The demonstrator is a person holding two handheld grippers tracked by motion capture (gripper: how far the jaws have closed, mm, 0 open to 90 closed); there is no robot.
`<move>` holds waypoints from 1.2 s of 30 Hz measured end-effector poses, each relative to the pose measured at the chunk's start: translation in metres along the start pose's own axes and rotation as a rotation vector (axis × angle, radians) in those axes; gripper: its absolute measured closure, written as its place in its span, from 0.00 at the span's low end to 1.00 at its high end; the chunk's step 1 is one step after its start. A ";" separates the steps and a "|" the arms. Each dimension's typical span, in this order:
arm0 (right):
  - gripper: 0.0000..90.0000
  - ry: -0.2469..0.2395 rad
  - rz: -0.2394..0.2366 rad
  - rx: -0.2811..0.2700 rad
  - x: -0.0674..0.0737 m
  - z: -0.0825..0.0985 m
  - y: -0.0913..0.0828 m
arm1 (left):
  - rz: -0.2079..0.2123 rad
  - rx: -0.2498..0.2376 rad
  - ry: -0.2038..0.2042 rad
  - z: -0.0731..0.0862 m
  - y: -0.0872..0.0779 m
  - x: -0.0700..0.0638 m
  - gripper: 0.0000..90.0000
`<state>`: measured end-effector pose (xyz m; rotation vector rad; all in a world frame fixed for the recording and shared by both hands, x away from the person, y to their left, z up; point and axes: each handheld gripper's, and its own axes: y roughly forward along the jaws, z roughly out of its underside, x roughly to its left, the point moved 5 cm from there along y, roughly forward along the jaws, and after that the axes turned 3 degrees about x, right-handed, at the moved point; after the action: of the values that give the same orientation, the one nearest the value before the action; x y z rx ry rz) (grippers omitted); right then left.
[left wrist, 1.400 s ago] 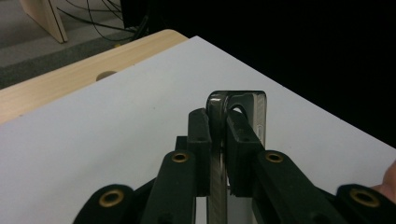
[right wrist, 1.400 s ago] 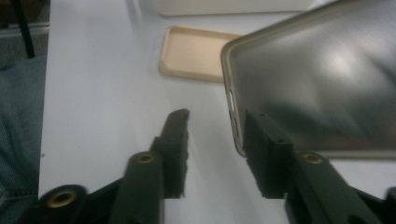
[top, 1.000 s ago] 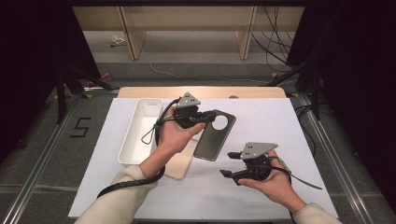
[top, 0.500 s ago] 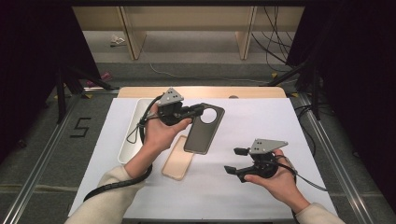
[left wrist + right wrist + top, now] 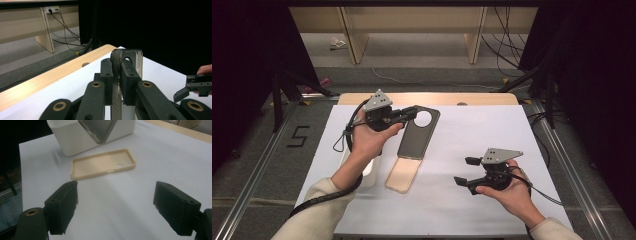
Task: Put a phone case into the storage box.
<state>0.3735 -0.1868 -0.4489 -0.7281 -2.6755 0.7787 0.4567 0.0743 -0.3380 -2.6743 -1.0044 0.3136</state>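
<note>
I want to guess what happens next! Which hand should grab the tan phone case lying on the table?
Probably the right. The right tool is open, empty and faces the tan case, which lies flat on the white table. The left tool is busy, shut on the dark case.

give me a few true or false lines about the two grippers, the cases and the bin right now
1. The left gripper is shut on the dark case. True; the left gripper view shows its jaws clamped on the case's edge.
2. The right gripper holds the beige case. False; its jaws are open and hold nothing, and the beige case lies flat on the white table.
3. The dark case lies inside the white bin. False; it is held up by the left gripper.
4. The beige case lies with its hollow side up. True; the right gripper view shows its inner face and camera holes.
</note>
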 end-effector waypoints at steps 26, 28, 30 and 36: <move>0.18 0.010 0.009 -0.015 -0.007 0.004 -0.009 | -0.077 -0.064 -0.003 -0.007 -0.035 0.042 0.90; 0.18 0.013 0.010 -0.015 -0.007 0.004 -0.010 | -0.081 -0.064 0.001 -0.007 -0.036 0.045 0.90; 0.18 0.014 0.009 -0.017 -0.007 0.004 -0.010 | -0.085 -0.067 0.003 -0.008 -0.038 0.047 0.90; 0.18 0.019 0.010 -0.017 -0.008 0.005 -0.011 | -0.095 -0.066 0.016 -0.009 -0.042 0.055 0.90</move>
<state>0.3736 -0.2013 -0.4479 -0.7493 -2.6668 0.7478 0.4746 0.1398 -0.3221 -2.6722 -1.1516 0.2430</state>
